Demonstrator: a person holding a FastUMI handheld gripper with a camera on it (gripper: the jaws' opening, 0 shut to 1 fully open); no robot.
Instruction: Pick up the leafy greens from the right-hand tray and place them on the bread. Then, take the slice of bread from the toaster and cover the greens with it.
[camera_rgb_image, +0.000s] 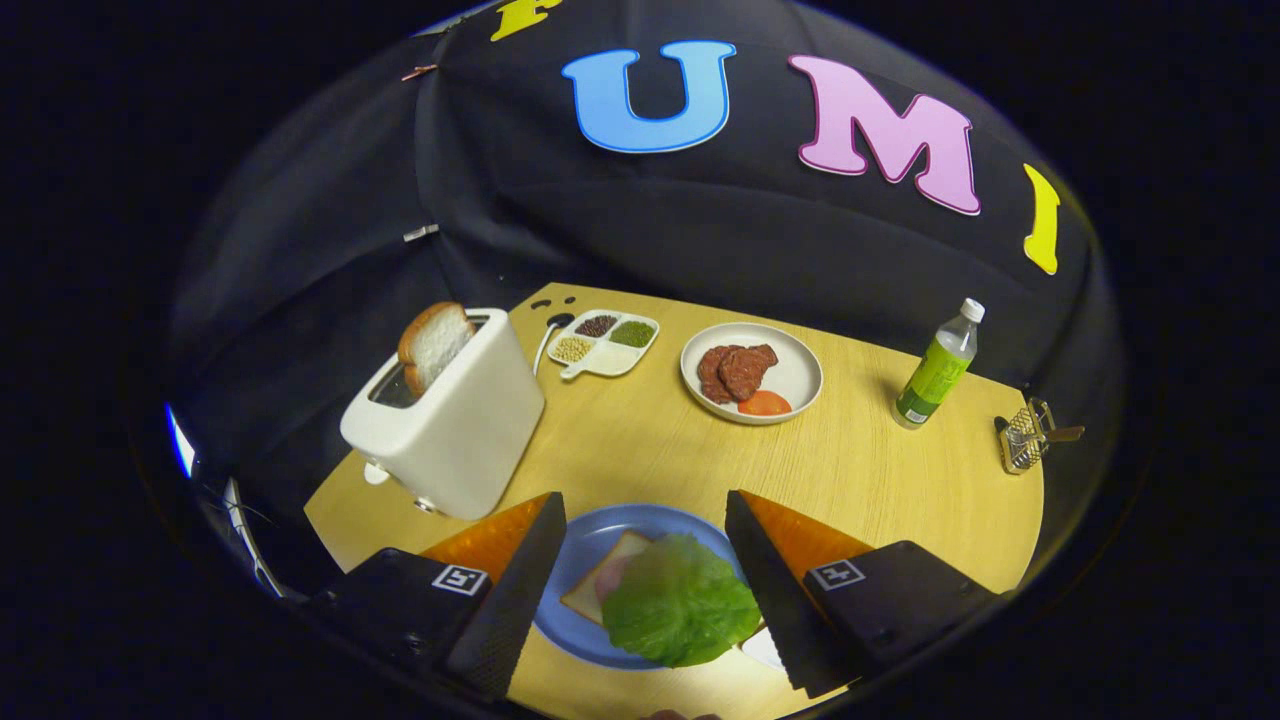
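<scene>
On the table, left to right: the toaster (447, 415) holds the bread slice (434, 343) upright in its slot, and the greens (680, 603) already lie on the bread (608, 580) on the blue plate (575, 625), between the gripper (645, 585) fingers, whose jaws stand spread and empty. So the second step seems due: reach forward-left and pinch the slice's top edge. The bottle (935, 375) label is too small to read.

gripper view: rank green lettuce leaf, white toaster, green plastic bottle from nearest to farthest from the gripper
1. Green lettuce leaf: between the open fingers of the gripper, on the blue plate.
2. White toaster: ahead, left.
3. Green plastic bottle: far right.
</scene>
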